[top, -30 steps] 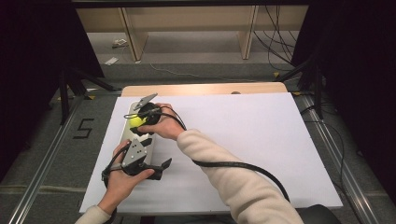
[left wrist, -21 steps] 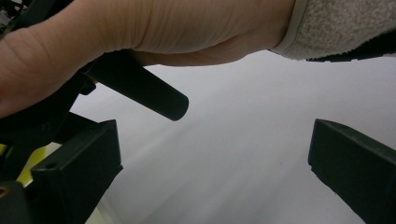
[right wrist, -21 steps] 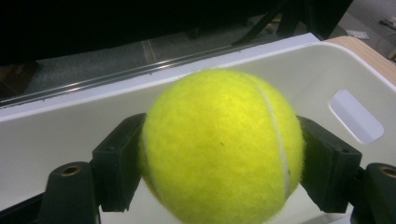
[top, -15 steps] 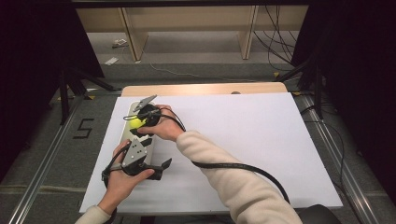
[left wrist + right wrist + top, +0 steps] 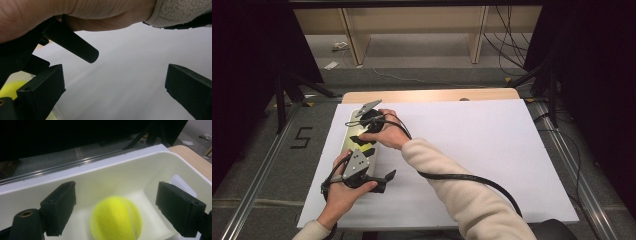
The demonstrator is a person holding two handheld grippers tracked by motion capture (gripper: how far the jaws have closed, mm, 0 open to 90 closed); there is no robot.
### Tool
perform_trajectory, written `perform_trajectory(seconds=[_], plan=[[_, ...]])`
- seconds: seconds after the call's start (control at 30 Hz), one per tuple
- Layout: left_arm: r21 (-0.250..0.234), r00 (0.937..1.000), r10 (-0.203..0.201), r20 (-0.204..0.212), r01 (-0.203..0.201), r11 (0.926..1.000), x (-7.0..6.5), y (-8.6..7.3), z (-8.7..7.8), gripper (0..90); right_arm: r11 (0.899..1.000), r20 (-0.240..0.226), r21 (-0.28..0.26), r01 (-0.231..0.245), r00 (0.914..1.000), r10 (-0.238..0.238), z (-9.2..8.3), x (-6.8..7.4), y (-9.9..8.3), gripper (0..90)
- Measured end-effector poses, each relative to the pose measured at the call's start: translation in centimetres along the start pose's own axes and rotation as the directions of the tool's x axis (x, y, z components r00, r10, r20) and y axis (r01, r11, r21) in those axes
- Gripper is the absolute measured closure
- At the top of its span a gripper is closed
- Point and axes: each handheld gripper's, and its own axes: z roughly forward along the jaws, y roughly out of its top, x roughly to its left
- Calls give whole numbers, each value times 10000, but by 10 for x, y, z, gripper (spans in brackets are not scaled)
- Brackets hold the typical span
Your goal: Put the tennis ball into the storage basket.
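Note:
A yellow tennis ball (image 5: 116, 220) lies blurred inside a long cream bin (image 5: 100, 175), between the open jaws of my right gripper (image 5: 116, 192) without touching them. From above, the right gripper (image 5: 362, 131) hangs over that bin (image 5: 347, 145) at the table's left side. My left gripper (image 5: 376, 164) sits just nearer, at the bin's near end. Its jaws (image 5: 115, 75) are wide open over bare white table, with the right hand (image 5: 75, 12) above them and a patch of yellow at the lower left.
The white table sheet (image 5: 472, 150) stretches right of the bin, with a wooden strip (image 5: 432, 95) along its far edge. Metal rails (image 5: 257, 185) and dark floor flank the table. The right gripper's cable (image 5: 462, 177) trails across the sheet.
The ball showed yellow at the right gripper's jaws in both earlier frames. Now those jaws are open and the ball is down in the bin. The left gripper has barely moved.

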Motion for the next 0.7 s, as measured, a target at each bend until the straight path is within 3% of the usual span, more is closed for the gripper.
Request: perform_trajectory(seconds=[0.7], plan=[[-30, 10000, -4, -20, 4, 10000, 0, 0, 0, 20, 9997, 4, -232, 18, 10000, -18, -11, 0, 3, 163]])
